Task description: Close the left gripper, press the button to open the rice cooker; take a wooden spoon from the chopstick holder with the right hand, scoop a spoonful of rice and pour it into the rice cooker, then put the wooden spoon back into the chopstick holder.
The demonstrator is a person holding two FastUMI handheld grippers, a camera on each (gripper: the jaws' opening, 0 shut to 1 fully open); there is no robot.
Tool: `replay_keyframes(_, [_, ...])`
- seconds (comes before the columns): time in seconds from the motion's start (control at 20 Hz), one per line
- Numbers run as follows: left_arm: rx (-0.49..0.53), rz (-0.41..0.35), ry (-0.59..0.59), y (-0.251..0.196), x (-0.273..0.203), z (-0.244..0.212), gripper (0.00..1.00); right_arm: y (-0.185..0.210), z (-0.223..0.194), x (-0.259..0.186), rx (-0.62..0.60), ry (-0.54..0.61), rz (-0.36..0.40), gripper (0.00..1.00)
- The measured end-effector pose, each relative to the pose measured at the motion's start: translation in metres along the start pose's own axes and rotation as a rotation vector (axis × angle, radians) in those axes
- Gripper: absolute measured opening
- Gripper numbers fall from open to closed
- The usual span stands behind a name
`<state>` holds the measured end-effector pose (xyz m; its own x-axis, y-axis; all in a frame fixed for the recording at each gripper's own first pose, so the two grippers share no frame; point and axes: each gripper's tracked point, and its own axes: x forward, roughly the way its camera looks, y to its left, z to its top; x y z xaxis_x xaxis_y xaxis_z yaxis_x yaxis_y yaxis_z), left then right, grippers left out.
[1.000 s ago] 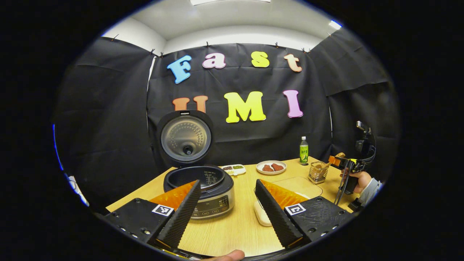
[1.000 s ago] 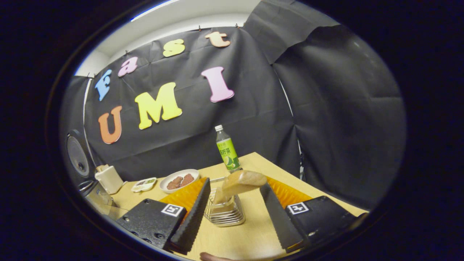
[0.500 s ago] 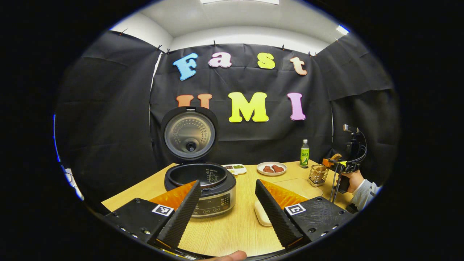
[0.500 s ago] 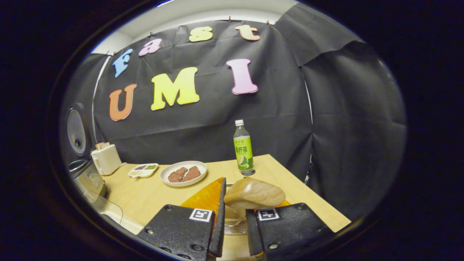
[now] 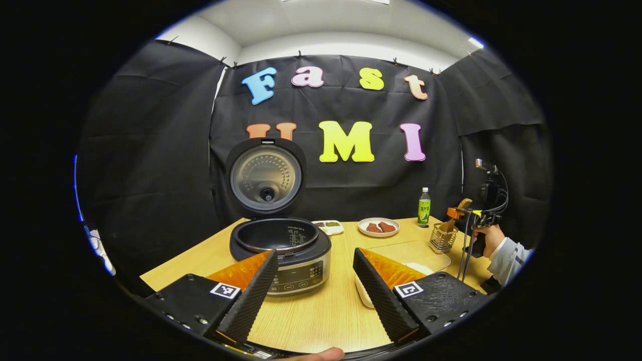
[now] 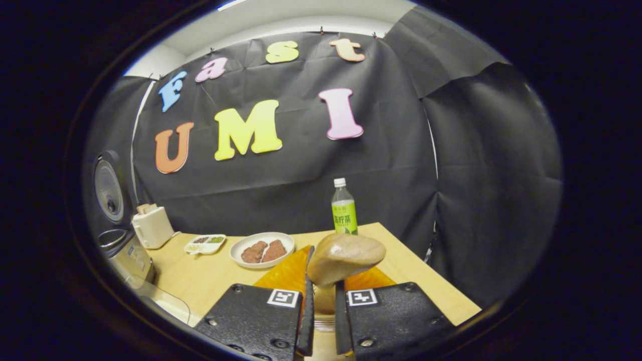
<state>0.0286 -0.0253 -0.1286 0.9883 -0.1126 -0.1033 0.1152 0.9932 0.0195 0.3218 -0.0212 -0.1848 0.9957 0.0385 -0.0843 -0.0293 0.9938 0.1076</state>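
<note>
The right gripper (image 6: 321,306) pinches the handle of the brown wooden spoon (image 6: 345,254), both fingers pressed against it, the bowl rising above the fingertips and the handle running down into the wire chopstick holder (image 5: 442,237) at the light wooden table's (image 5: 321,311) right side. The left gripper (image 5: 313,271) hangs with fingers spread wide above the table, in front of the black-and-silver rice cooker (image 5: 281,248), whose round lid (image 5: 265,175) stands upright, open. A green-labelled bottle (image 6: 344,208) and a white plate of meat (image 6: 261,248) stand behind.
</note>
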Motion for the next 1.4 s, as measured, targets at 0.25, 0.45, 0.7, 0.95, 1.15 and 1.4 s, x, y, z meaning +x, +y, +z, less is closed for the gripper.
replay_keyframes(0.25, [-0.020, -0.001, -0.005, 0.006, -0.009, -0.001, 0.96, 0.025, 0.054, -0.038, -0.093, -0.068, 0.038, 0.20])
replay_keyframes(0.45, [-0.034, -0.003, 0.019, 0.011, -0.019, -0.007, 0.96, 0.058, 0.085, -0.075, -0.103, -0.108, 0.089, 0.22])
replay_keyframes(0.7, [-0.047, 0.005, 0.014, 0.021, -0.033, -0.008, 0.96, 0.114, 0.081, -0.108, -0.056, -0.045, 0.194, 0.23])
replay_keyframes(0.95, [-0.055, 0.006, 0.031, 0.028, -0.038, -0.014, 0.97, 0.158, 0.048, -0.119, -0.088, 0.075, 0.262, 0.21])
replay_keyframes(1.15, [-0.061, 0.016, 0.046, 0.036, -0.038, -0.022, 0.97, 0.195, 0.037, -0.122, -0.143, 0.080, 0.305, 0.18])
replay_keyframes(1.4, [-0.086, 0.023, 0.067, 0.042, -0.040, -0.031, 0.97, 0.212, -0.010, -0.110, -0.170, 0.127, 0.286, 0.18])
